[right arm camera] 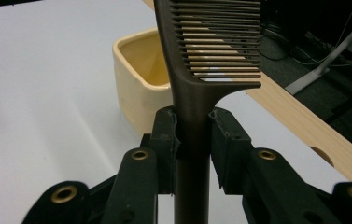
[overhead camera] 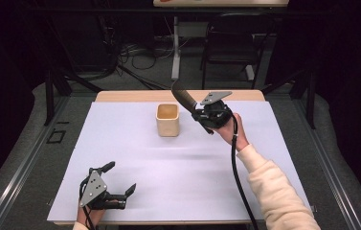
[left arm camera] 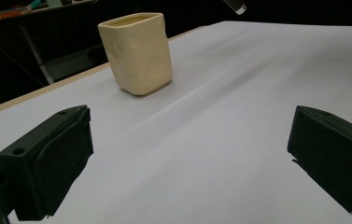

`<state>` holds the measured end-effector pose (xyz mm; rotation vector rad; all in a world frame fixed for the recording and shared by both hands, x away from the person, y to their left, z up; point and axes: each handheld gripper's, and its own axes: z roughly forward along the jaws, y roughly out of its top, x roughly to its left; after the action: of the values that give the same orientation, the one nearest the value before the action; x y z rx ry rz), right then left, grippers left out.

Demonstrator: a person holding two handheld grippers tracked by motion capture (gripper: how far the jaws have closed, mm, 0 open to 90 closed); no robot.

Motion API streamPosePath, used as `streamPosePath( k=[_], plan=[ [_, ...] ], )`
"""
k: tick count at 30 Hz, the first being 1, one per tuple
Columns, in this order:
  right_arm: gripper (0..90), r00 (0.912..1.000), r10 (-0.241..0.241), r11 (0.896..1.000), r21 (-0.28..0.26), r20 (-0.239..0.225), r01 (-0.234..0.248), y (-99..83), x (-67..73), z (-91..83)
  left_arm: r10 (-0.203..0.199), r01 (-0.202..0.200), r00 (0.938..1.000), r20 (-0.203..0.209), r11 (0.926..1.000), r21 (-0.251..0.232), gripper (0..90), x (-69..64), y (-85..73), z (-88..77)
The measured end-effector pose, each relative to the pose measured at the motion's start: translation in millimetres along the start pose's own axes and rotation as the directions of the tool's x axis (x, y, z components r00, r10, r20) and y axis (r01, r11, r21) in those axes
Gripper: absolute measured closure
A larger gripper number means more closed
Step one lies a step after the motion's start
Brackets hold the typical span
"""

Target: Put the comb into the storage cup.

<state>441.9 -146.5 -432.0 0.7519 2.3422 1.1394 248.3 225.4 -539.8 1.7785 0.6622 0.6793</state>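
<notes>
Pinching a brown comb [right arm camera: 197,88] by its handle, right gripper [right arm camera: 193,133], beside cream cup [right arm camera: 141,79]

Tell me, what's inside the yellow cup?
The cup looks empty as far as its inside shows. The comb, held in the right gripper, covers part of it, and the bottom stays hidden.

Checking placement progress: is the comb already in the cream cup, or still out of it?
Out. The right tool is shut on the comb by its handle, held in the air beside the cup, whose visible inside looks empty.
</notes>
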Motion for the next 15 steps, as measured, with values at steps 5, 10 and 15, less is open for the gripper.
streamPosePath(
  k=[5, 10, 15],
  plan=[
    [72.7, 1.0000, 0.002, 1.000, -0.021, 0.007, -0.002, 4.5, 1.8, -0.5, 0.005, -0.005, 1.0000, 0.000, 1.0000, 0.001, 0.3, -0.6, 0.5, -0.5],
    [72.7, 1.0000, -0.003, 1.000, -0.023, 0.008, 0.003, 7.6, 1.9, -0.1, 0.003, -0.003, 1.0000, -0.001, 1.0000, 0.001, 0.3, -0.6, 0.4, -0.3],
    [72.7, 1.0000, 0.000, 1.000, -0.022, 0.009, 0.000, 8.1, 0.1, 2.0, 0.003, -0.003, 1.0000, -0.002, 1.0000, 0.001, 0.3, -0.6, 0.4, -0.4]
  ],
)
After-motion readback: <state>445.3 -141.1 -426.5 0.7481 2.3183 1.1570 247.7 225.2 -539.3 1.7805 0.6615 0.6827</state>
